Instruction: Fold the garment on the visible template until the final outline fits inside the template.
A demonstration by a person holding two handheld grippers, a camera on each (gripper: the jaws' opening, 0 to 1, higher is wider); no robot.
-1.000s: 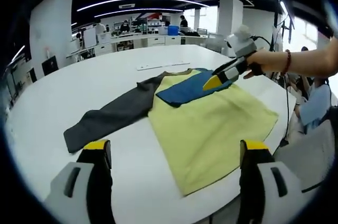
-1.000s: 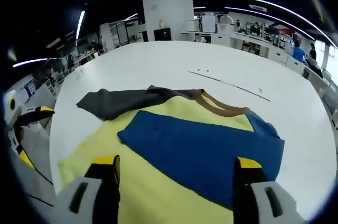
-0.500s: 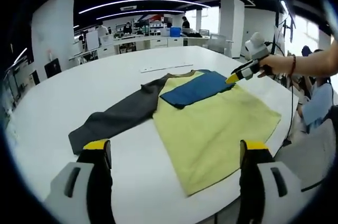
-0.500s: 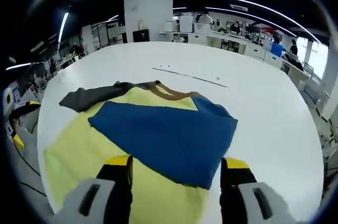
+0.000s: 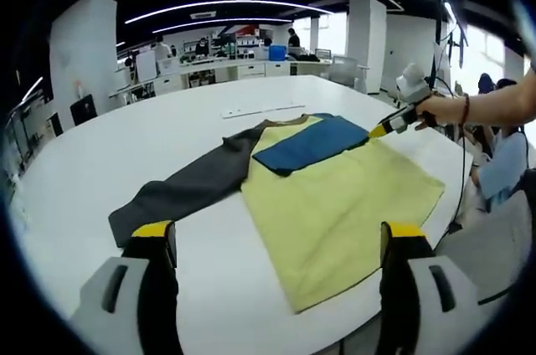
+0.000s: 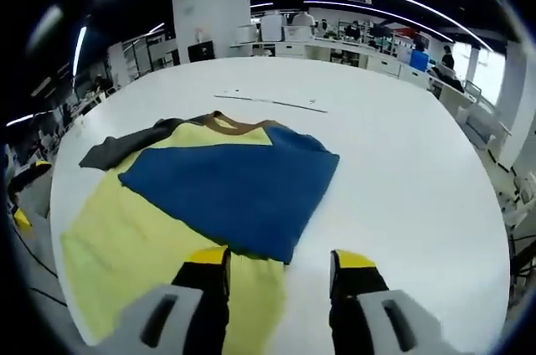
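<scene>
A garment lies flat on the white table (image 5: 84, 154). Its yellow body (image 5: 335, 196) faces me, and a dark grey sleeve (image 5: 184, 192) stretches out to the left. The blue sleeve (image 5: 314, 144) is folded across the chest below the brown collar (image 6: 233, 125). My left gripper (image 5: 279, 234) is open and hovers short of the hem. A hand holds my right gripper (image 5: 378, 131) at the blue sleeve's outer edge. In the right gripper view the right gripper (image 6: 280, 259) is open, its jaws fairly close together. The blue sleeve (image 6: 226, 192) edge lies just ahead of them, ungripped.
A thin marked strip (image 5: 260, 108) lies on the table beyond the collar. The table's rounded edge (image 6: 494, 229) runs close to the right gripper. Seated people (image 5: 502, 162) are at the right. Desks and white pillars (image 6: 209, 3) stand behind the table.
The right gripper has drawn back from over the blue sleeve to its outer edge, and its jaws stand closer together. The garment and the left gripper have stayed put.
</scene>
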